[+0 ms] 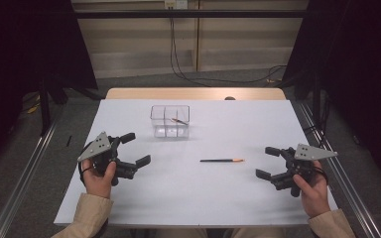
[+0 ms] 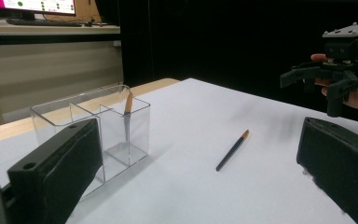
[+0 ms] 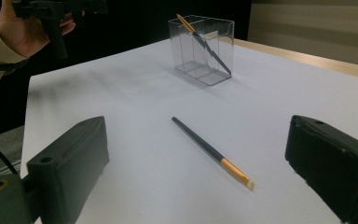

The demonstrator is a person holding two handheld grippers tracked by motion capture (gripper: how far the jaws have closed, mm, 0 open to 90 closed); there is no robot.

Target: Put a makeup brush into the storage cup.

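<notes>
- A slim dark brush (image 1: pixel 222 160) with an orange band and a pale tip lies flat on the white table (image 1: pixel 193 198), crosswise in front of the person, between the two grippers and nearer the right one.
- A second brush (image 3: pixel 203 43) already leans slantwise inside the clear divided container (image 1: pixel 170 121) farther back on the table; which compartment it sits in is hard to tell through the clear walls.
- The right gripper (image 1: pixel 267 161) hangs just beside the lying brush's tip end, jaws spread wide and holding nothing; in the right gripper view the brush lies between its two jaws, farther out.
- The left gripper (image 1: pixel 134 148) waits well apart at the other side, jaws likewise spread and empty.
- The brush looks light, thin and stiff, with a smooth round handle likely to roll or slip under a careless pinch.
- The best hold is probably on the dark handle near its middle, jaws closing across it and low to the table, keeping off the soft tip.
- The container appears light and rigid and could slide if nudged.
</notes>
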